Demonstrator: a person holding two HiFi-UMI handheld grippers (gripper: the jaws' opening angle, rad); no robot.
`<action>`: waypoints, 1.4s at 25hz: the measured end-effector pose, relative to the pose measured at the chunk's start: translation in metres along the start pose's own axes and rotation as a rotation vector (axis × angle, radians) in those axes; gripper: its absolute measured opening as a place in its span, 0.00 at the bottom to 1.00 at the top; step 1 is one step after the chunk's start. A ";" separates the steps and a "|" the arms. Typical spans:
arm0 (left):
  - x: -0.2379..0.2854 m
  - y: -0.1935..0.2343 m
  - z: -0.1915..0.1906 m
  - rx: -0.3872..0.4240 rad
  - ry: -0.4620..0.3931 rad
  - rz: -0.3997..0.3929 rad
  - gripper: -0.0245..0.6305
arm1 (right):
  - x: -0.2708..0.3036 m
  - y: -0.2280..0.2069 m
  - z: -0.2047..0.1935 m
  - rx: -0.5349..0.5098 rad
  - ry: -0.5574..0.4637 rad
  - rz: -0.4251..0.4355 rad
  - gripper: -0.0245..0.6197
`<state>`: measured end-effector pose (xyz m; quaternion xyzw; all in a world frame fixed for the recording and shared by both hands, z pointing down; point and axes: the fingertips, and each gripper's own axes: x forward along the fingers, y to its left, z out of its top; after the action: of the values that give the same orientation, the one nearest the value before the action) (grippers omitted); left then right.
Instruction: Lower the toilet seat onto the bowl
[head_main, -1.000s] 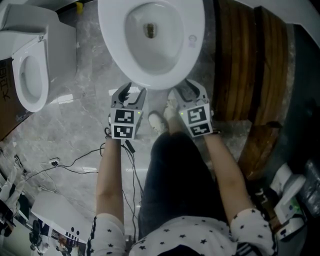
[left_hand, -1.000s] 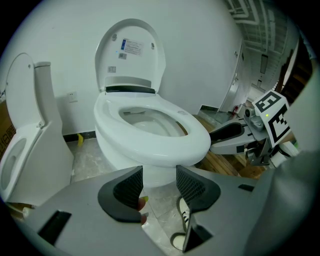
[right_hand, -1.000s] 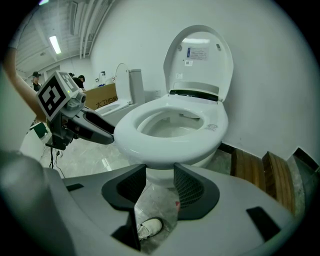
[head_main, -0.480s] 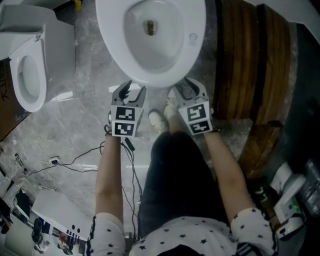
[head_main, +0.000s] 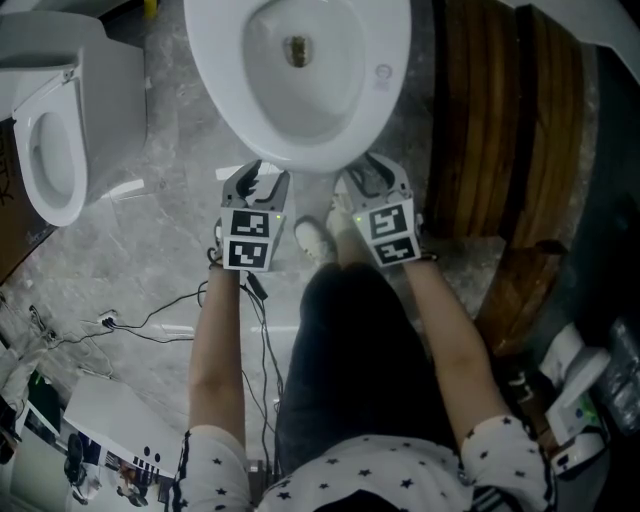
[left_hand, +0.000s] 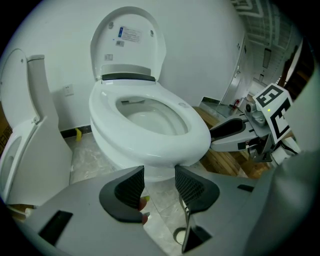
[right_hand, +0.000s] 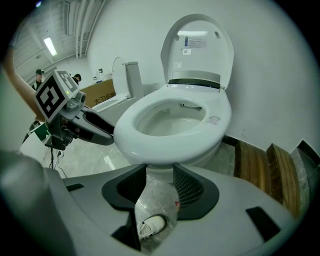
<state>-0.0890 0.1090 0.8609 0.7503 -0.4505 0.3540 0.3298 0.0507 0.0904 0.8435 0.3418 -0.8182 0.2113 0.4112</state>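
Note:
The white toilet seat lies flat on the bowl, and its lid stands upright against the wall. In the head view my left gripper hangs just in front of and below the bowl's front rim. Its jaws have just closed a little, but they are open with only floor between them. My right gripper is beside it at the rim's right front, also open and empty. The left gripper and the right gripper each look up at the seat from their own views; neither touches it.
A second white toilet stands at the left. Dark wooden steps lie at the right. Cables trail over the grey marble floor. The person's white shoe rests between the two grippers.
Both grippers have sunk slightly away from the bowl's front rim. The seat has stayed flat on the bowl and the lid upright.

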 end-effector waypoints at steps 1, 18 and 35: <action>0.002 0.000 -0.001 0.001 0.004 -0.001 0.34 | 0.001 0.000 -0.001 0.002 0.003 0.000 0.31; 0.021 0.005 -0.010 0.004 0.056 -0.007 0.33 | 0.020 -0.004 -0.010 0.017 0.039 0.015 0.31; -0.005 0.010 0.006 -0.081 0.014 0.027 0.33 | -0.006 -0.018 0.003 0.158 -0.004 -0.018 0.31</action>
<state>-0.0989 0.1025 0.8551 0.7276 -0.4723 0.3454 0.3582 0.0644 0.0787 0.8381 0.3808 -0.7967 0.2710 0.3832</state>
